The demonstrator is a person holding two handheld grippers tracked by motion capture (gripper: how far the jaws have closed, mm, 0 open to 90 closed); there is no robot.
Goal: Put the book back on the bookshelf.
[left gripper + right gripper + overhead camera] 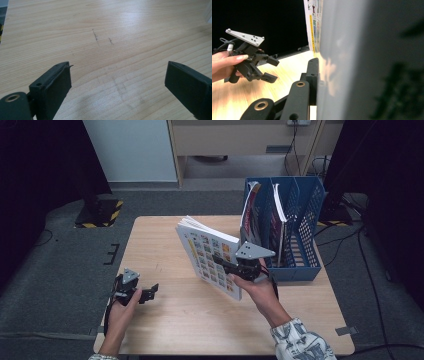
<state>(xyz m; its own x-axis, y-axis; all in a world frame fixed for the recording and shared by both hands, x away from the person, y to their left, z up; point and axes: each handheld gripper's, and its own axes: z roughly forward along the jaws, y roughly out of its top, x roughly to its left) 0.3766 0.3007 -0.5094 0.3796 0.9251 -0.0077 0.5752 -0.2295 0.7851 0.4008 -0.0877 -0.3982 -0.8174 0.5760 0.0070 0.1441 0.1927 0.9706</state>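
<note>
A thick book (210, 255) with a cover of small colourful pictures stands tilted above the middle of the wooden table (165, 240). My right gripper (227, 265) is shut on its lower right edge. In the right gripper view the book (367, 62) looms close at the right, with one black finger (312, 77) pressed flat against its cover and the other hidden behind it. My left gripper (152, 291) rests low near the table's front left edge, open with nothing in it. Its jaws stand wide apart over bare wood (117, 82). The left gripper (272, 70) also appears in the right gripper view.
A blue mesh file rack (310, 215) stands at the table's back right, just behind the held book. It holds two upright magazines (250, 215) (277, 215). Grey carpet surrounds the table, with dark stands at both sides.
</note>
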